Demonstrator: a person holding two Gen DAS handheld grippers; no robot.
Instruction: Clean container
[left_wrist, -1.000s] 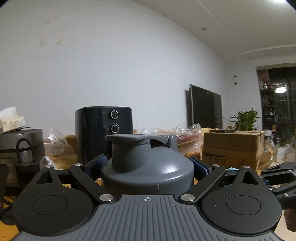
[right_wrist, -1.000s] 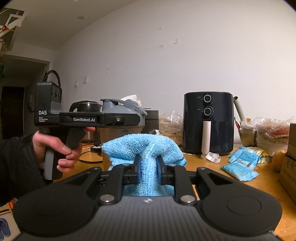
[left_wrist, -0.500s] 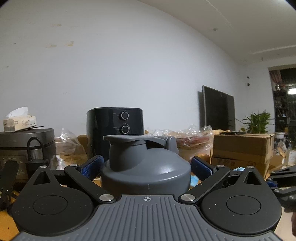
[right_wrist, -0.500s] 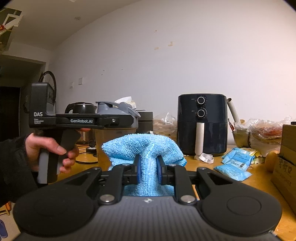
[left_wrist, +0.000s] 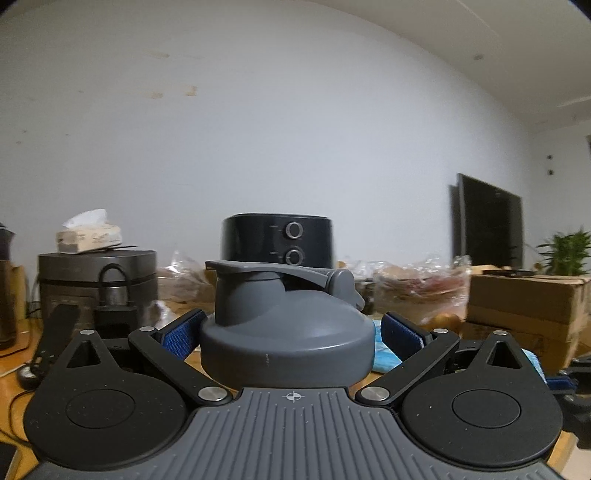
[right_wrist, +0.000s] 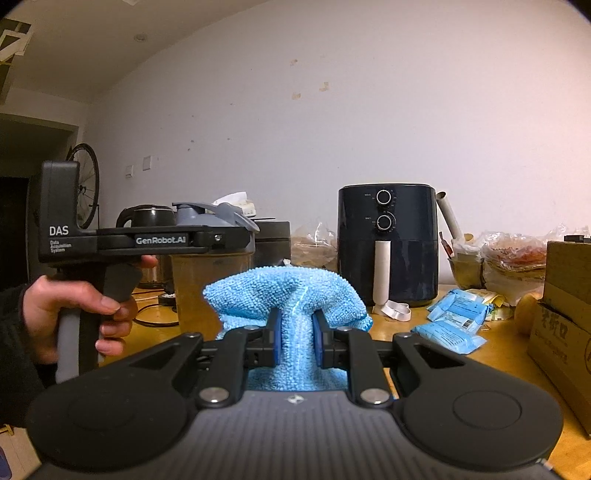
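The container is a bottle with a grey flip-top lid (left_wrist: 288, 332) and a clear amber body (right_wrist: 210, 280). My left gripper (left_wrist: 291, 328) has its blue pads against both sides of the lid and holds the bottle upright. In the right wrist view the left gripper (right_wrist: 236, 240) shows side-on at the left, with a person's hand (right_wrist: 74, 306) on its handle. My right gripper (right_wrist: 295, 328) is shut on a bunched light blue microfibre cloth (right_wrist: 291, 291), which sits just right of the bottle and apart from it.
A black air fryer (right_wrist: 388, 251) stands at the back of the wooden table (right_wrist: 491, 365). A rice cooker (left_wrist: 96, 273) with a tissue box (left_wrist: 88, 236) is to its left, and a kettle (right_wrist: 147, 218) further left. Blue packets (right_wrist: 454, 317) and a cardboard box (right_wrist: 565, 325) lie right.
The left gripper has swung to the left with the bottle, so the air fryer now sits behind the lid. The right gripper still grips the cloth the same way.
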